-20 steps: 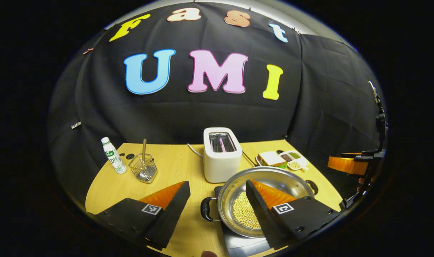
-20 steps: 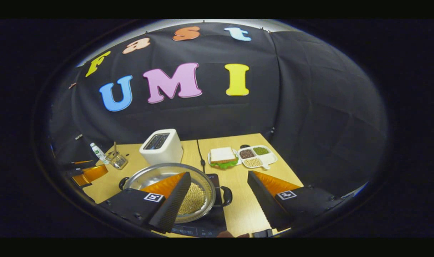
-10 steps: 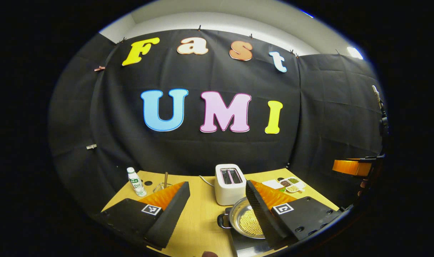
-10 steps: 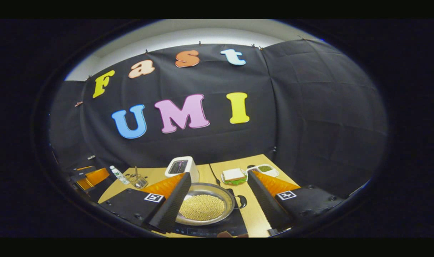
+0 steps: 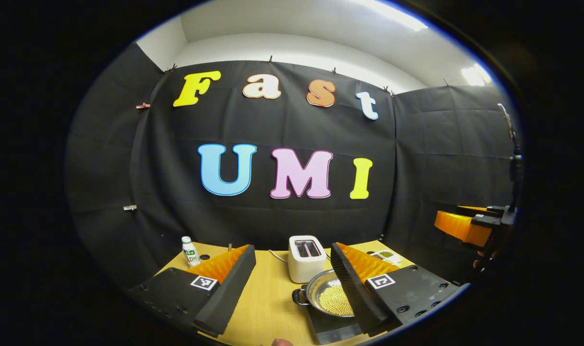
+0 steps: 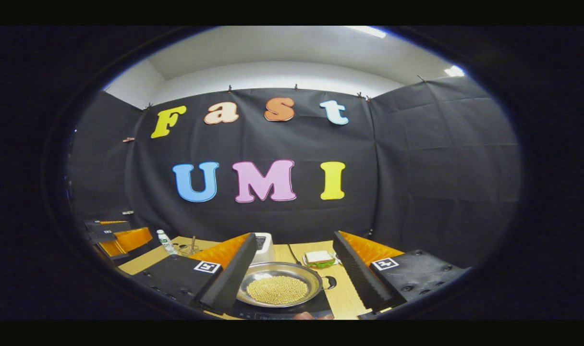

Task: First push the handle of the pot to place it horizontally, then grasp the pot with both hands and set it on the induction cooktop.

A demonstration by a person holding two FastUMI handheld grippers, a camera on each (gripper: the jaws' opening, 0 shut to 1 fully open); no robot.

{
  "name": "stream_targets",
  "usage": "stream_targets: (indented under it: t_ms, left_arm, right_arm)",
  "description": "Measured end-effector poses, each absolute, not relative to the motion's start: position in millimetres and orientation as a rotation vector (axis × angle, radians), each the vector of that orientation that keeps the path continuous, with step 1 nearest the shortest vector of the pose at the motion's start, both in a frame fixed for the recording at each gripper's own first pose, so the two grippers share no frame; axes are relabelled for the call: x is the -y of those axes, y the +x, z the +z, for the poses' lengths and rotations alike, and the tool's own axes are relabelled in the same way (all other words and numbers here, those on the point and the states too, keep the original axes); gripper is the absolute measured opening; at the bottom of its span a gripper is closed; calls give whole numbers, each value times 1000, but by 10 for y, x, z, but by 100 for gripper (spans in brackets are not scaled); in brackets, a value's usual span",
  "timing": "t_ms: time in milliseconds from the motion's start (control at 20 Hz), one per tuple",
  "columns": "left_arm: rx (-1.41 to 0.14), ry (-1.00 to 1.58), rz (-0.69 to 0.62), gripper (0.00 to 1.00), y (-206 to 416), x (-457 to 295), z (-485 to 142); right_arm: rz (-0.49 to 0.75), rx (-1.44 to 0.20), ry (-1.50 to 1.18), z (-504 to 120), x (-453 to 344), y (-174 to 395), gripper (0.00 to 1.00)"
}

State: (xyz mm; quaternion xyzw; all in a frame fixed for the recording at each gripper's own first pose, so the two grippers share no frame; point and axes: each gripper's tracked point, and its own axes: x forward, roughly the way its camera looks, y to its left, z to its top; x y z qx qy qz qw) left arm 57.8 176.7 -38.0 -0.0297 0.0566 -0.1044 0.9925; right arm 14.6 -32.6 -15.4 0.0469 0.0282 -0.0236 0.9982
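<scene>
A shallow steel pot full of yellow beans rests on the black induction cooktop near the table's front edge. Its black side handles point left and right. My left gripper hangs open well above and behind the pot, with nothing between its fingers. My right gripper is open too, raised clear of the pot. In the left gripper view the right gripper shows at the far right; in the right gripper view the left gripper shows at the far left.
A white toaster stands behind the pot. A small bottle and a glass holder sit at the back left of the wooden table. A sandwich and a divided snack tray lie back right.
Both grippers have pulled up and back from the pot, staying open; the pot stays on the cooktop and looks smaller and farther in both views.
</scene>
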Motion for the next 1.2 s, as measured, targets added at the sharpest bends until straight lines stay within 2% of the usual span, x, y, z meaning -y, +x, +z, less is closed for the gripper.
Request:
stream_targets:
  t_ms: [1200]
  left_arm:
    - [-165,-71,-207,98,453,-1928,-504]
  right_arm:
    - [-76,-138,89,-321,464,122,98]
